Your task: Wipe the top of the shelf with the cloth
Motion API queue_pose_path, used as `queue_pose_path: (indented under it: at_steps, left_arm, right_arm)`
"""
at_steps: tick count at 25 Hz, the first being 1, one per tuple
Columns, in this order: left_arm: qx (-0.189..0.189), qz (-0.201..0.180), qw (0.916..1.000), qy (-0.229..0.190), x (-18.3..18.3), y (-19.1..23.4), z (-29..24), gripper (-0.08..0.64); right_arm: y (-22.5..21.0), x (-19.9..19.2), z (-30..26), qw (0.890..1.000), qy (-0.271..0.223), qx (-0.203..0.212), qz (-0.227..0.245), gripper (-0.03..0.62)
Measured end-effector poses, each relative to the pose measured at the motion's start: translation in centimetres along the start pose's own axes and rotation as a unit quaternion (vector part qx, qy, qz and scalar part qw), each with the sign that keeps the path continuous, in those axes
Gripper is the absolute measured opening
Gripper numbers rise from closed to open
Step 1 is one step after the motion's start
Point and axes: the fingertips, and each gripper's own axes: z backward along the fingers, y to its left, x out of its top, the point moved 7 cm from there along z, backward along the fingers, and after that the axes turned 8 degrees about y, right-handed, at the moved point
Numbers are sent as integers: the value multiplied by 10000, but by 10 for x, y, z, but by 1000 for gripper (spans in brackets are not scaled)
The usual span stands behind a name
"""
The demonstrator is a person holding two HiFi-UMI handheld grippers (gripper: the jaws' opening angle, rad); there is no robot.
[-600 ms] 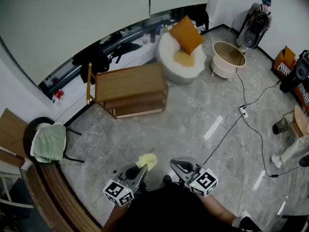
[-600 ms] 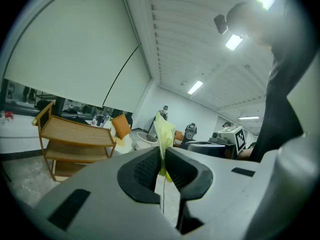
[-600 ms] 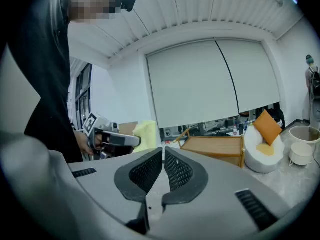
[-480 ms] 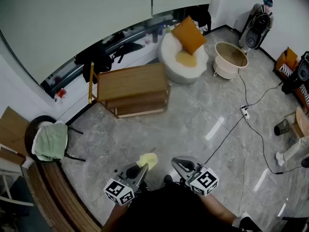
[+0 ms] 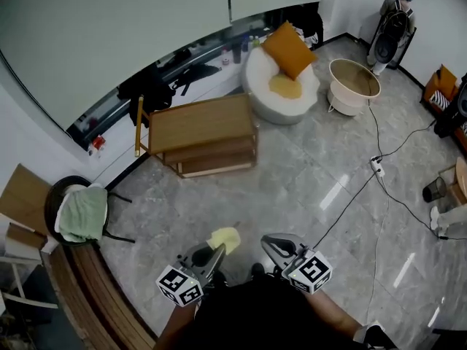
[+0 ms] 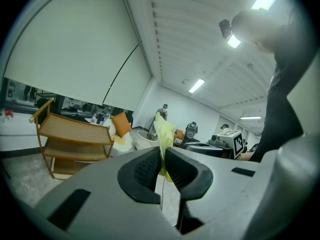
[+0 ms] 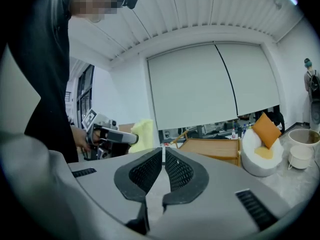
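The wooden shelf (image 5: 197,126) stands well apart from both grippers, across the grey floor (image 5: 292,188). The left gripper (image 5: 217,252) has its jaws clamped on the yellow cloth (image 5: 225,238) (a crumpled tuft sticks out past the tips), far short of the shelf. The right gripper (image 5: 267,242), equally far from the shelf, has its jaws pressed together on nothing. A white armchair (image 5: 281,100) sits just right of the shelf.

Pale yellow cloth (image 5: 225,239), honey-brown wooden shelf (image 5: 198,125), grey marble-veined floor (image 5: 292,188) — orange cushion (image 5: 289,48), white seat (image 5: 261,87), mint-green towel (image 5: 82,214).
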Motion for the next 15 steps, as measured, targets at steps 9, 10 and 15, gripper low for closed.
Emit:
queue_pose_path:
  at_steps: [9,10,15]
  left_arm:
    - [158,47,9998,145,-13,-12,-19,29]
    - [190,63,9996,186,-14,-11,-20,29]
    - [165,113,9993,328,-7,12,-25,29]
  right_arm:
    - [-24,-24,22,9998,159,-110,-82,29]
    - [-29,-25,23,9996,198,-156,-95,29]
    - [-54,-17,10,9990,324,-295,-25,29]
